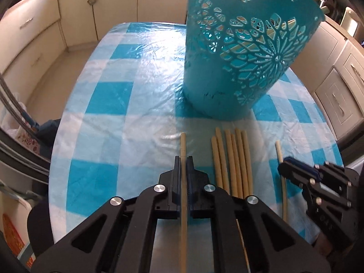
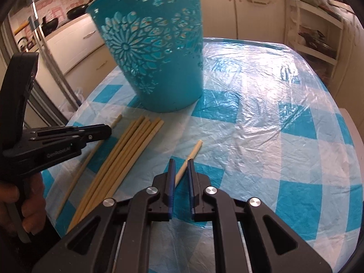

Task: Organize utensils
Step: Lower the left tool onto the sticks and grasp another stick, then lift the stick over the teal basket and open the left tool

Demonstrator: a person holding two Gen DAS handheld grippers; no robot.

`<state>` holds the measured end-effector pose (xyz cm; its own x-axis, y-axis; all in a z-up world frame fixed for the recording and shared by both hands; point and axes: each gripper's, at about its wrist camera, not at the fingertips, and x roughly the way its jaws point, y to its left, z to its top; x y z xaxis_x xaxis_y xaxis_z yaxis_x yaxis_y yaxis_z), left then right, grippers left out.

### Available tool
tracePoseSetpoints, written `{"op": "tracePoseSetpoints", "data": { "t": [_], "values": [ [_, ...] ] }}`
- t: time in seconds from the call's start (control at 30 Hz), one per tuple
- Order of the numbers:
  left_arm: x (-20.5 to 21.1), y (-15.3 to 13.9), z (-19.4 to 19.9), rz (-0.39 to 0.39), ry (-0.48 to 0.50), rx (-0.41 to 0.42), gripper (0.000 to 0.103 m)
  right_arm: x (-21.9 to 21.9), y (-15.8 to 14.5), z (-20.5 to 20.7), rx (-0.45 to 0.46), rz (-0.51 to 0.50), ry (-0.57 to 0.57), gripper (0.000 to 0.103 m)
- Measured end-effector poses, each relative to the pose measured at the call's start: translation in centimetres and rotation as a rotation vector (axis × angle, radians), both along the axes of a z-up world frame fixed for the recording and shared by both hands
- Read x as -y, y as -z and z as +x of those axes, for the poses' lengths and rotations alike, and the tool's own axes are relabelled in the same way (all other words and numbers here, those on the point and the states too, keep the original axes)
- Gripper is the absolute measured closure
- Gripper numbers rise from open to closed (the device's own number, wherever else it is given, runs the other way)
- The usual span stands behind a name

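Pale wooden chopsticks lie on a table with a blue-and-white check cloth (image 1: 109, 113). My left gripper (image 1: 183, 159) is shut on a single chopstick (image 1: 183, 143) that runs straight between its pads. To its right lies a bundle of several chopsticks (image 1: 232, 159). Further right, my right gripper (image 1: 282, 170) grips another lone chopstick (image 1: 278, 152). In the right wrist view that chopstick (image 2: 195, 150) crosses slantwise between the narrow jaws of the right gripper (image 2: 180, 161). The left gripper (image 2: 108, 130) is at the left, beside the bundle (image 2: 127, 150). A teal cut-out bucket (image 1: 227, 68) (image 2: 159, 68) stands behind the chopsticks.
Cream kitchen cabinets (image 1: 75, 11) surround the table. A person's hand (image 2: 29, 204) holds the left gripper's handle. Black pans (image 2: 50, 26) sit on a counter at the far left, and a white shelf unit (image 2: 314, 34) stands at the far right. The cloth (image 2: 273, 113) right of the bucket lies bare.
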<state>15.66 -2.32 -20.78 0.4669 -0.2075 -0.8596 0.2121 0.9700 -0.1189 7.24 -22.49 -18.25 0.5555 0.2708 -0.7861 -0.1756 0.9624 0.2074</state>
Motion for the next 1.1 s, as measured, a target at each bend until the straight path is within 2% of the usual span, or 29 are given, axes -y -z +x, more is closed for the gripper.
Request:
{"op": "tracePoseSetpoints", "data": {
  "t": [0.17, 0.23, 0.33, 0.63, 0.77, 0.83, 0.9, 1.0, 1.1],
  "values": [
    [0.3, -0.1, -0.2, 0.072, -0.001, 0.0, 0.097, 0.3, 0.0, 0.5, -0.025, 0.001, 0.045, 0.092],
    [0.3, -0.1, 0.4, 0.085, -0.006, -0.003, 0.093, 0.2, 0.0, 0.6, -0.027, -0.004, 0.056, 0.092],
    [0.7, -0.2, 0.9, 0.111, -0.015, 0.002, 0.079, 0.2, 0.0, 0.9, -0.024, -0.007, 0.067, 0.092],
    [1.2, -0.2, 1.0, 0.154, -0.01, 0.03, 0.071, 0.5, 0.0, 1.3, -0.013, 0.004, 0.104, 0.092],
    [1.4, -0.2, 0.7, 0.162, 0.007, 0.045, 0.074, 0.2, 0.1, 1.2, 0.001, -0.013, 0.108, 0.092],
    [1.7, -0.2, 0.4, 0.14, 0.03, 0.041, 0.09, -0.1, 0.1, 1.1, 0.01, -0.033, 0.104, 0.092],
    [2.1, -0.3, 0.2, 0.142, 0.048, 0.04, 0.098, -0.4, 0.0, 0.9, 0.018, -0.052, 0.096, 0.092],
    [2.3, -0.4, 0.0, 0.132, 0.061, 0.034, 0.098, -0.5, 0.1, 0.8, 0.026, -0.052, 0.092, 0.092],
    [1.5, -1.3, -0.2, 0.081, 0.055, 0.035, 0.098, -0.1, 0.1, 0.8, 0.023, -0.026, 0.096, 0.092]
  ]
}}
